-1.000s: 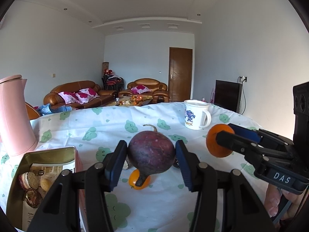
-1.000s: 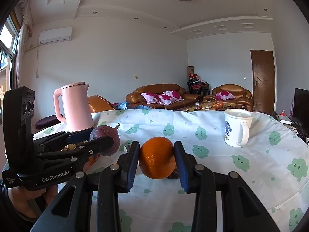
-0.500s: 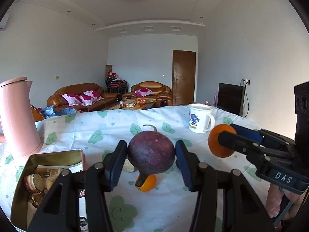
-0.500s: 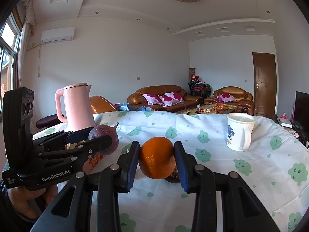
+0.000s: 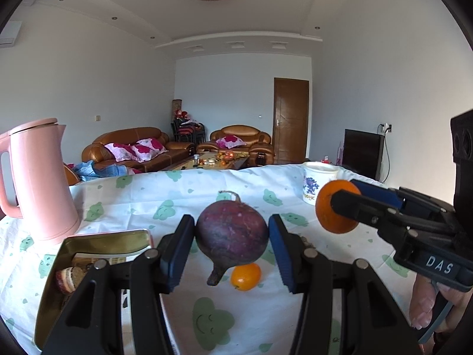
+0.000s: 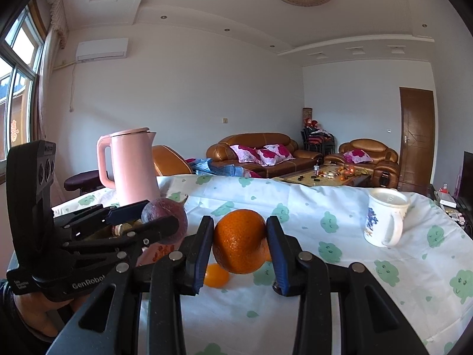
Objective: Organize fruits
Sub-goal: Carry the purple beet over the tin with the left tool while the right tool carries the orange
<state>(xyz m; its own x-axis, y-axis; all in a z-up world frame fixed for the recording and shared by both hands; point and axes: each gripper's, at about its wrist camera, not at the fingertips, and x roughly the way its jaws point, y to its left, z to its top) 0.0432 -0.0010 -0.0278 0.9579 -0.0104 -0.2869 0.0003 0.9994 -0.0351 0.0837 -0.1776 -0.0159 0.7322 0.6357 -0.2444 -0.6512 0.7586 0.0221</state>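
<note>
Fruits both lifted off the tablecloth (image 5: 295, 319): my left gripper (image 5: 232, 238) clamps the purple fruit (image 5: 232, 236) mid-frame, right gripper (image 6: 239, 241) pinches the orange (image 6: 239, 241), presumably for sorting, small orange fruit (image 5: 245, 276) left lying below.

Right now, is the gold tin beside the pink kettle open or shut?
Open. The gold tin has no lid on it, and the left wrist view looks straight in at wrapped snacks and a printed paper inside.
</note>
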